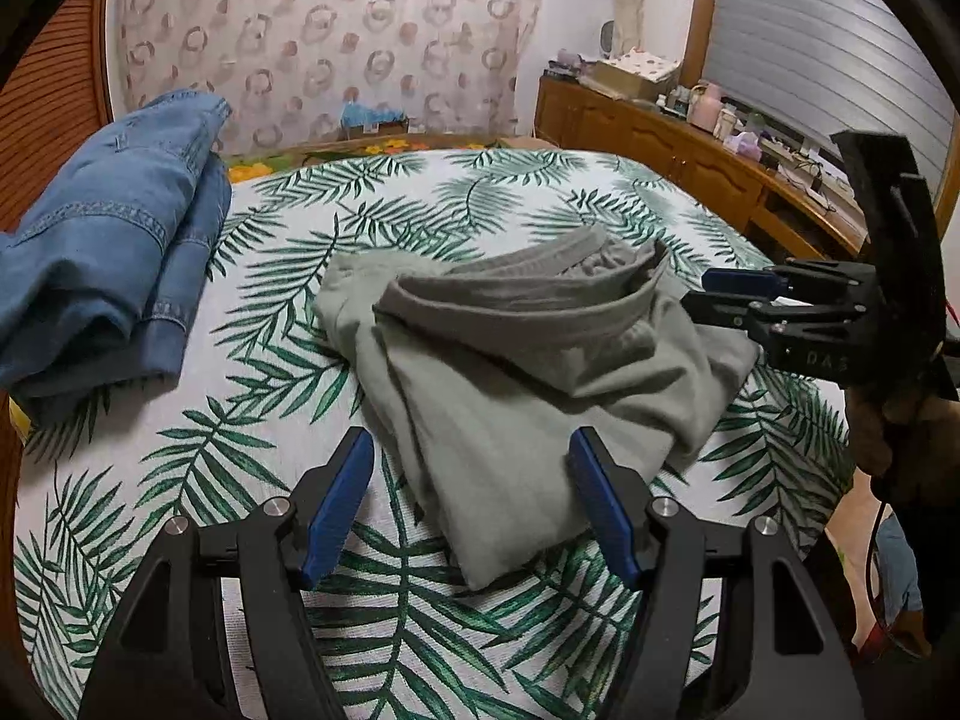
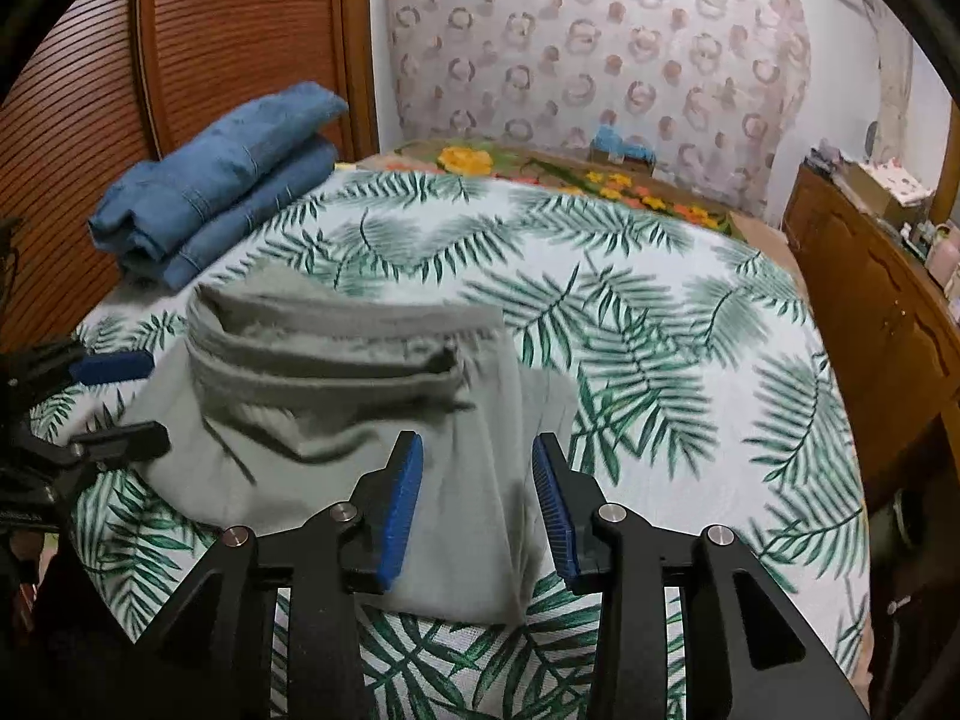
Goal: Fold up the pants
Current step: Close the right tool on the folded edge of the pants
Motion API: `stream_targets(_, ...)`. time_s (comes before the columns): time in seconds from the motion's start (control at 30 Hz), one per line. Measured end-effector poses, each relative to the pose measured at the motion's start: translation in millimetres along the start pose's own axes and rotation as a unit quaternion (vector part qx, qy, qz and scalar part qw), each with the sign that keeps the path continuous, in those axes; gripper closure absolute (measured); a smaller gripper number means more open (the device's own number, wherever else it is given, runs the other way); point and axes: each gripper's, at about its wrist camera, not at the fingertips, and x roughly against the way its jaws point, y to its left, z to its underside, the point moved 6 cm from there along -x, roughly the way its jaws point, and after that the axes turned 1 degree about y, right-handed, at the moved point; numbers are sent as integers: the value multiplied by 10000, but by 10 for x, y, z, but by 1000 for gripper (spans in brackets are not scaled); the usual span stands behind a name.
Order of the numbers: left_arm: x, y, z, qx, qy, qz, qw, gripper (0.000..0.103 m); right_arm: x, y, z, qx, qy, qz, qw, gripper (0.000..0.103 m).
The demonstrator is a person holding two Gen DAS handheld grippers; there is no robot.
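Both grippers stand with jaws parted and grip nothing: left gripper [image 1: 471, 468] wide, right gripper [image 2: 477, 468] narrower, each over the near edge of the folded grey-green pants [image 1: 528, 372] on the leaf-print bedspread [image 1: 420, 204]; folded jeans [image 1: 102, 252] lie beyond.

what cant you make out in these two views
- Under the grey pants: top layers hide the lower folds, both views.
- Jeans: cut off by the left edge, left wrist view.
- Dresser items: too small.
- Pants' waistband: blurred, right wrist view.
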Motion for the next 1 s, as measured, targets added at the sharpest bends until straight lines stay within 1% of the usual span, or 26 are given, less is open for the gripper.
stream_targets(0.1, -46, 24, 13, 17, 75, -27, 10000, 34, -98, 27, 41, 64, 186, 11, 9998, 64)
stream_targets(0.27, -50, 61, 22, 103, 67, 28, 9999, 34, -130, 37, 46, 99, 37, 53, 9999, 59)
stream_targets(0.4, -33, 42, 27, 51, 43, -5, 10000, 34, -166, -37, 63, -89, 56, -84, 9999, 55)
stream_targets(0.57, -81, 56, 36, 76, 97, -42, 9999, 34, -174, -60, 70, -131, 68, -63, 9999, 52)
stream_targets(0.67, -103, 82, 41, 71, 81, -34, 9999, 34, -164, -82, 77, -226, 85, -77, 9997, 48)
stream_targets(0.73, -102, 77, 45, 24, 49, -47, 10000, 34, -165, -107, 78, -307, 112, -60, 9994, 42)
stream_targets(0.8, -101, 77, 47, 22, 47, -35, 10000, 34, -154, -120, 76, -346, 137, -23, 9993, 39)
stream_targets(0.87, -100, 77, 50, 23, 45, -33, 10000, 34, -137, -138, 84, -409, 161, -41, 9990, 39)
stream_targets(0.93, -99, 77, 50, 21, 43, -35, 10000, 34, -89, -129, 117, -396, 175, -174, 9989, 39)
stream_targets(1.0, -99, 72, 50, 17, 44, -35, 10000, 34, -34, -161, 169, -397, 261, -20, 9989, 39)
